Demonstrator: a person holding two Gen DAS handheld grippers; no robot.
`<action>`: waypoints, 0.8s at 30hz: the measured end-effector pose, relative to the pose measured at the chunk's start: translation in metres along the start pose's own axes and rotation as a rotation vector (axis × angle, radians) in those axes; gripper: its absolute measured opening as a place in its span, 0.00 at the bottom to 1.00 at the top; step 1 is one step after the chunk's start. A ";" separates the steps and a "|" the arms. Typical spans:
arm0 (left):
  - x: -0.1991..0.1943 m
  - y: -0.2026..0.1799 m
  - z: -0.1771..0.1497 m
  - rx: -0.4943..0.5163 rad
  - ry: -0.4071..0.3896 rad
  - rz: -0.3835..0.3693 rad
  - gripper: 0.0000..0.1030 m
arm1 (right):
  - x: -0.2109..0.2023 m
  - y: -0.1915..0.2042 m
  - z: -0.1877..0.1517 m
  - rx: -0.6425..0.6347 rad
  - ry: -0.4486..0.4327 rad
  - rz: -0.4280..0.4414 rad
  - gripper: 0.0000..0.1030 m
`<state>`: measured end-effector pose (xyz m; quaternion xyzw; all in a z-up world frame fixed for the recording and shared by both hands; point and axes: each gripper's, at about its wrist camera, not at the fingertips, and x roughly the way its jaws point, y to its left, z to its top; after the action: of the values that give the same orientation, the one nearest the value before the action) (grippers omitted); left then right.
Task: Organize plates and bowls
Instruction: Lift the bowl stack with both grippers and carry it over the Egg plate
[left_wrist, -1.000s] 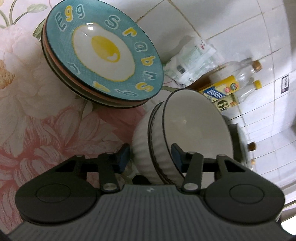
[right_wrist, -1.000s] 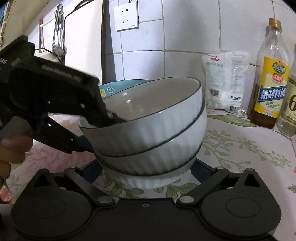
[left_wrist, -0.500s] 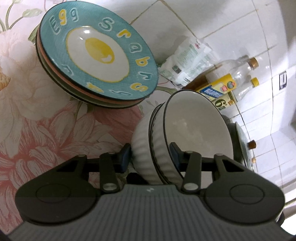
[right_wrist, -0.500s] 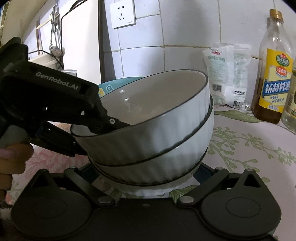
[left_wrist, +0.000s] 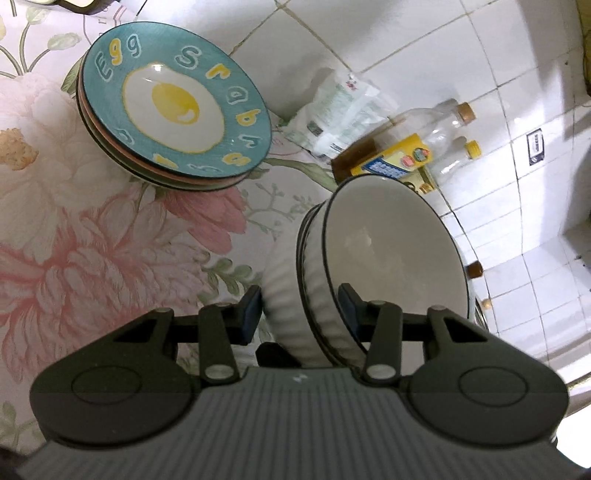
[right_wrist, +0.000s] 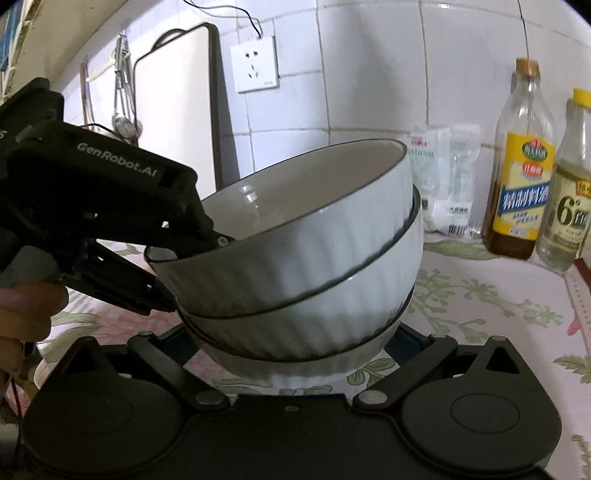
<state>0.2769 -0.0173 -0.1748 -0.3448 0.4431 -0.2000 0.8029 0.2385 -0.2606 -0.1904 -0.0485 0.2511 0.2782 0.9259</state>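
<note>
A stack of three white ribbed bowls with dark rims hangs tilted above the floral tablecloth. My left gripper is shut on the stack's near rim, one finger inside the top bowl and the other outside against the ribbed wall. In the right wrist view the left gripper bites the stack's left edge, with a person's hand behind it. My right gripper is shut on the lowest bowl, a blue pad on each side. A stack of plates topped by a blue fried-egg plate lies far left.
Against the tiled wall stand an oil bottle, a paler bottle and a white packet. A cutting board leans at the back left beside hanging utensils. A wall socket is above.
Both grippers have risen together with the bowl stack, which now hangs higher and more tilted. In the left wrist view the plates and tablecloth have drawn farther away.
</note>
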 end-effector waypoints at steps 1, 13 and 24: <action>-0.004 -0.003 -0.002 0.010 -0.002 0.001 0.42 | -0.005 0.001 0.002 0.008 0.000 0.006 1.00; -0.064 -0.028 0.011 0.044 -0.088 -0.005 0.42 | -0.028 0.030 0.038 -0.050 -0.088 0.029 1.00; -0.107 -0.026 0.067 0.039 -0.173 0.052 0.42 | 0.003 0.056 0.104 -0.101 -0.096 0.116 1.00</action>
<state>0.2765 0.0577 -0.0700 -0.3335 0.3768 -0.1572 0.8498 0.2564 -0.1885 -0.0985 -0.0673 0.1946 0.3459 0.9154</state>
